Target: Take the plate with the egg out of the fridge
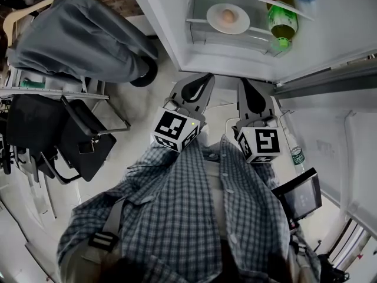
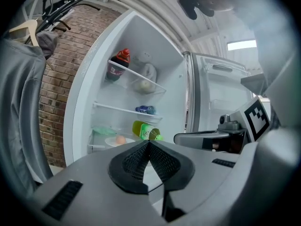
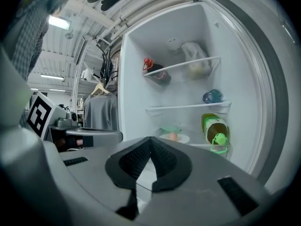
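Checked shirt (image 1: 194,217) fills the near edge of the head view, with both grippers held up in front of it, well short of the fridge (image 1: 330,34). Left gripper (image 1: 203,81): jaws shut tip to tip, nothing between them. Right gripper (image 1: 247,84): same, jaws closed and empty.

Fridge door stands open, so access is done. Plate (image 1: 213,17) with the egg (image 1: 228,16) sits on the low shelf inside, far from both grippers. It lies left of a green bottle (image 1: 281,17) that lies cap-outward, near it but apart. Egg rests about mid-plate. Neither gripper touches the plate or the shelf.

Progress looks early: only the open door counts, and the plate is not yet grasped or moved. Left to do, as I judge it:
- spread one pair of jaws
- reach into the low shelf
- pinch the plate rim on the near side, clear of the bottle
- draw it out level so the egg does not roll off
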{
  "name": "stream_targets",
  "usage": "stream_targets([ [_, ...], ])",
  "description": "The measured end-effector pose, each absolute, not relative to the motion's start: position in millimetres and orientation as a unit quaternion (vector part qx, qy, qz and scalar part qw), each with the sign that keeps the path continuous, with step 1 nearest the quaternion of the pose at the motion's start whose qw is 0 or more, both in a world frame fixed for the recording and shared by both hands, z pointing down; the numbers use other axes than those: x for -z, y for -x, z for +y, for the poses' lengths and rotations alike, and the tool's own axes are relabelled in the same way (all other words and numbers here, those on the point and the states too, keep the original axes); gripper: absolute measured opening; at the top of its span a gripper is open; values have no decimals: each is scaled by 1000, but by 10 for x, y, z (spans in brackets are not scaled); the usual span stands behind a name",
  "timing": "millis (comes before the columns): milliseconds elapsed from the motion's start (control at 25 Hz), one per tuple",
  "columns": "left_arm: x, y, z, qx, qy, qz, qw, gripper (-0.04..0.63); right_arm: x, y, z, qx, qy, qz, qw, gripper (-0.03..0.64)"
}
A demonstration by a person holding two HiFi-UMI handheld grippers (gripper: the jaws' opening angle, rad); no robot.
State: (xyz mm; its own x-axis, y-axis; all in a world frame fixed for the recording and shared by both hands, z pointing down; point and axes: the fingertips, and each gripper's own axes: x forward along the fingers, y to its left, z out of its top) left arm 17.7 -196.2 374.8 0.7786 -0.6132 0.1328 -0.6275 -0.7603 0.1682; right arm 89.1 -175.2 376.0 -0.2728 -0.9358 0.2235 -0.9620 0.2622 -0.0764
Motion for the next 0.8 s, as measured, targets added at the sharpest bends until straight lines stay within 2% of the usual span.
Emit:
stream_targets([
  [800,-3826,-259,-2428,-27,-925,-359,124,6,-4000,-1084,-2271,-91,-592,-784,165,5],
])
